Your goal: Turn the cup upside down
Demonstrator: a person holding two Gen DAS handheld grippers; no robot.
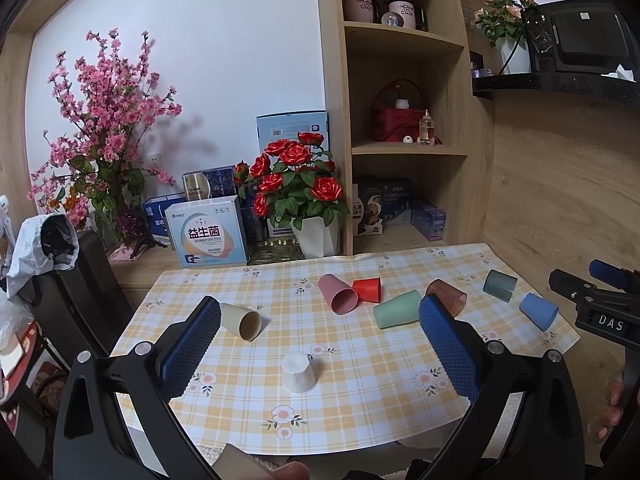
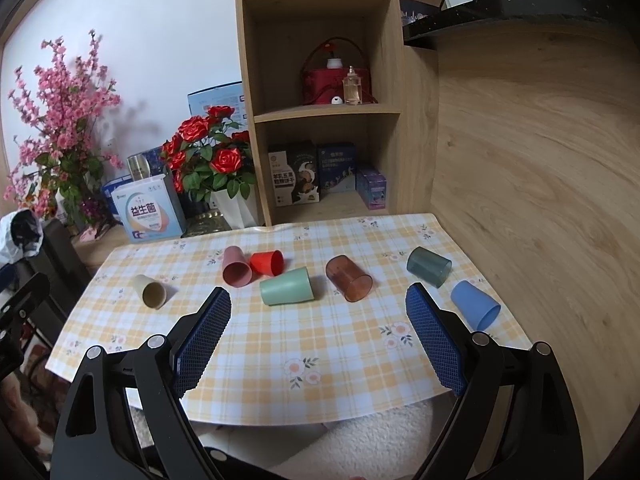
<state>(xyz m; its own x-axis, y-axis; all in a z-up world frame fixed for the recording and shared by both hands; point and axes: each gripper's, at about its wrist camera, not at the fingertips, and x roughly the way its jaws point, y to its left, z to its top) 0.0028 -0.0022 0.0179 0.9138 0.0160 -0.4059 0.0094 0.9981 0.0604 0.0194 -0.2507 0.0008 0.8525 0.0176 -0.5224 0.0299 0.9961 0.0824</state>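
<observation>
A white cup [image 1: 298,373] stands upside down on the checked tablecloth [image 1: 360,400], between the fingers of my open, empty left gripper [image 1: 320,320], which hovers above the table's front. Several cups lie on their sides: beige [image 1: 242,320], pink [image 1: 338,293], red [image 1: 367,289], green [image 1: 397,309], brown see-through [image 1: 448,294], dark teal [image 1: 500,285], blue [image 1: 539,311]. In the right wrist view my right gripper [image 2: 318,300] is open and empty above the front edge, with the green cup [image 2: 286,287], brown cup [image 2: 349,279] and blue cup [image 2: 475,305] beyond it. The white cup is hidden there.
A wooden shelf unit [image 1: 404,120] stands behind the table. A pot of red roses [image 1: 300,196], pink blossom branches [image 1: 108,120] and boxes [image 1: 208,232] line the back left. A dark chair [image 1: 80,292] stands at the left. A wooden wall [image 2: 540,200] borders the right.
</observation>
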